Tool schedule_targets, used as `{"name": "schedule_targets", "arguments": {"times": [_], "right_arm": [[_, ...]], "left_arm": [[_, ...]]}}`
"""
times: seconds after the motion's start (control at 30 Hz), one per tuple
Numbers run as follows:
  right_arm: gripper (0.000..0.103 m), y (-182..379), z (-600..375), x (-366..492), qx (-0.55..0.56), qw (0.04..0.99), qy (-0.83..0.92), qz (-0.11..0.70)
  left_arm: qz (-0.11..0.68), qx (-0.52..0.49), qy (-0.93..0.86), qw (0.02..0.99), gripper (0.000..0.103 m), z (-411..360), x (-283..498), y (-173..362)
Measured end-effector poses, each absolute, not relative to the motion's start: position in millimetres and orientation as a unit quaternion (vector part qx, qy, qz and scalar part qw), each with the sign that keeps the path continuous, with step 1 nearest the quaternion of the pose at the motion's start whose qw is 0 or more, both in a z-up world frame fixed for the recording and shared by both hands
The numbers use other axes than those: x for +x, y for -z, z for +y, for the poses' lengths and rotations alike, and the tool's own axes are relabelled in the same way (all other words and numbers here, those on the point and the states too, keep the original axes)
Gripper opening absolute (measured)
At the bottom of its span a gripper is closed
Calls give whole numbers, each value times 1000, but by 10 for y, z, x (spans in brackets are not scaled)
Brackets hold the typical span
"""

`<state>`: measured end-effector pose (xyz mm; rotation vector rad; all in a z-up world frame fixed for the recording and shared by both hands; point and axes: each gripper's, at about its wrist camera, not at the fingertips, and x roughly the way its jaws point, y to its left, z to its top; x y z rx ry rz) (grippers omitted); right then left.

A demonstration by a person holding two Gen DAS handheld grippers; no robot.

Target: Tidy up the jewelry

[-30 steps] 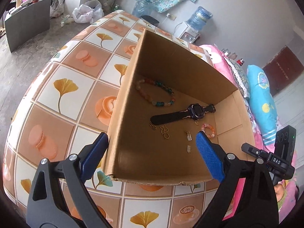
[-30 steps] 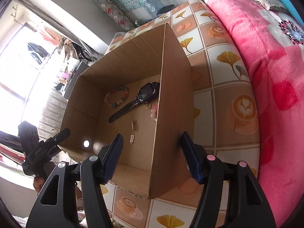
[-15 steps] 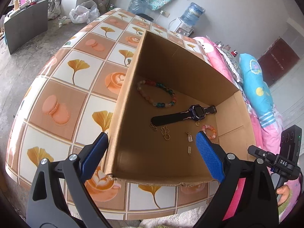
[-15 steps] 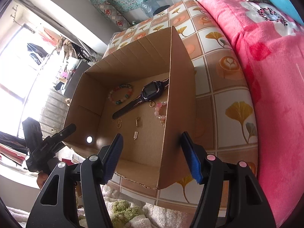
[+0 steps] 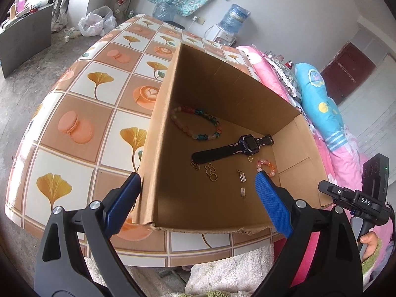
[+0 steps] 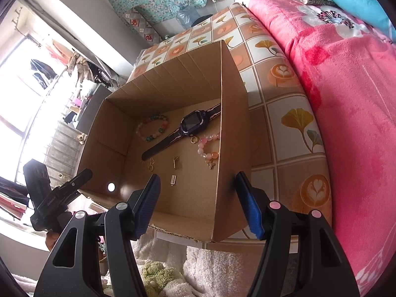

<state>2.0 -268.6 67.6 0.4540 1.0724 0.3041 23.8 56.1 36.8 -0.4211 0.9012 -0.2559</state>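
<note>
An open cardboard box [image 5: 222, 91] [image 6: 173, 79] stands near the front edge of the tiled table [image 5: 99, 81]. On its floor lie a dark smartwatch [image 5: 247, 143] [image 6: 193, 121], a multicolour bead bracelet [image 5: 188, 131] [image 6: 163, 118], a pink bead bracelet [image 5: 268, 165] [image 6: 201, 148], a small gold ring [image 5: 250, 159] and several gold charms [image 5: 211, 173] [image 6: 175, 160]. My left gripper [image 5: 198, 175] is open and straddles the box's left wall. Across the right wall, my right gripper [image 6: 198, 177] is open too. Neither holds anything.
A bed with a pink blanket [image 6: 346, 99] runs along the table's right side. White fluffy fabric [image 5: 235, 267] lies below the table's front edge. A water dispenser [image 5: 235, 17] stands by the far wall. A hand [image 5: 368, 242] carries the right gripper's handle.
The box has slid about one tile toward the table's front edge, together with both grippers astride its walls. The table's edge and the white fabric below it now show.
</note>
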Motion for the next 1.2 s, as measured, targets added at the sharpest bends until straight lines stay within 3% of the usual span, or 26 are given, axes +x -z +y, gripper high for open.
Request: {"name": "schedule_targets", "arguments": {"times": [0.23, 0.43, 0.87, 1.2], "right_arm": [[70, -1013, -2653, -406, 132, 880, -84, 448], [90, -1192, -2288, -786, 56, 901, -105, 417], [93, -895, -1674, -797, 42, 879, -84, 468], [93, -848, -1677, -770, 43, 876, -61, 476]], "left_arm": [[350, -118, 73, 927, 91, 577, -247, -683], [335, -66, 39, 939, 94, 415, -580, -874], [399, 12, 11, 917, 94, 4, -598, -710], [449, -18, 29, 893, 94, -64, -482, -639]]}}
